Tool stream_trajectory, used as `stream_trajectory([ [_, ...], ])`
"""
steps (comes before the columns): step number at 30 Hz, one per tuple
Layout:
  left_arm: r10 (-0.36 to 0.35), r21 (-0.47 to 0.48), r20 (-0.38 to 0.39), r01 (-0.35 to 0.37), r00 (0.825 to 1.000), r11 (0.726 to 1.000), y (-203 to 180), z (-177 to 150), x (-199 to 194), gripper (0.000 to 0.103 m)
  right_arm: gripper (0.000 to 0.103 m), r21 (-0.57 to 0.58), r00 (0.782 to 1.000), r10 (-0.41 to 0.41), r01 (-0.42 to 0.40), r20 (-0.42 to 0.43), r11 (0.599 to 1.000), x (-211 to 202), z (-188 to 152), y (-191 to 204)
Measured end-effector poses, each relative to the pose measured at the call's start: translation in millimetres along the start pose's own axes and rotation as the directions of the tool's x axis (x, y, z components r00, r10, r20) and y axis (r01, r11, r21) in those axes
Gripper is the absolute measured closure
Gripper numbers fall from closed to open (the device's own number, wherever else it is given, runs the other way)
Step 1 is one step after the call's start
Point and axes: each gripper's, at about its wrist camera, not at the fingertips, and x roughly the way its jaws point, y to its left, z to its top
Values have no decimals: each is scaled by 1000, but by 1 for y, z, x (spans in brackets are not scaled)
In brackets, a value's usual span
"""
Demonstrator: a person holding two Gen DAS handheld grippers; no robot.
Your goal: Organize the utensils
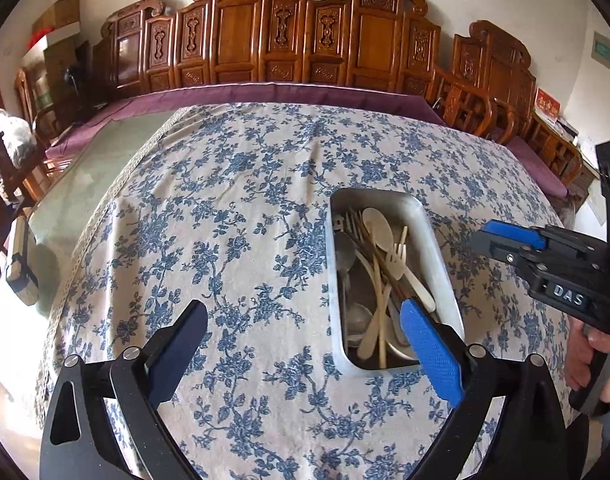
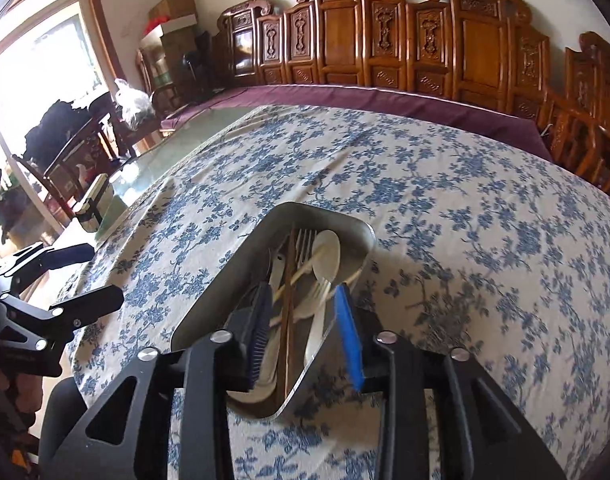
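Observation:
A metal tray (image 1: 441,248) lies on the blue floral tablecloth (image 1: 233,208) and holds several utensils: white plastic spoons (image 1: 379,226), a white fork (image 1: 397,258), metal spoons and brown chopsticks. My left gripper (image 1: 305,312) is wide open and empty, its right finger over the tray's near end. My right gripper (image 2: 305,292) is open above the tray (image 2: 357,226), its fingers on either side of a white fork (image 2: 319,316) and the chopsticks (image 2: 291,280), not closed on them. The right gripper also shows at the right edge of the left wrist view (image 1: 489,240).
The tablecloth (image 2: 485,220) covers most of a glass-topped table (image 1: 105,160). A small boxy object (image 1: 21,264) sits at the table's left edge. Carved wooden benches with a purple cushion (image 1: 265,92) run along the far side. The left gripper shows at left in the right wrist view (image 2: 85,280).

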Motion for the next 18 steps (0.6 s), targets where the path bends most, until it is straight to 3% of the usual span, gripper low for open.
stream_trajectory([
  [7, -5, -1, -1, 5, 1000, 1000, -16, -9, -14, 8, 28, 4, 995, -74, 74, 60, 997, -45, -21, -2],
  [9, -2, 0, -1, 2, 1000, 1000, -20, -12, -20, 8, 26, 10, 993, -89, 89, 72, 996, -55, -28, -2],
  [11, 4, -1, 1, -4, 1000, 1000, -23, -15, -24, 8, 12, 21, 991, -107, 105, 83, 994, -64, -33, -3],
  [14, 1, -2, 8, -1, 1000, 1000, -28, -19, -31, 8, 4, 24, 986, -128, 126, 104, 992, -77, -41, -1],
  [18, 5, 7, 15, -6, 1000, 1000, -37, -26, -43, 8, 3, 36, 983, -151, 148, 105, 988, -91, -55, 2],
])
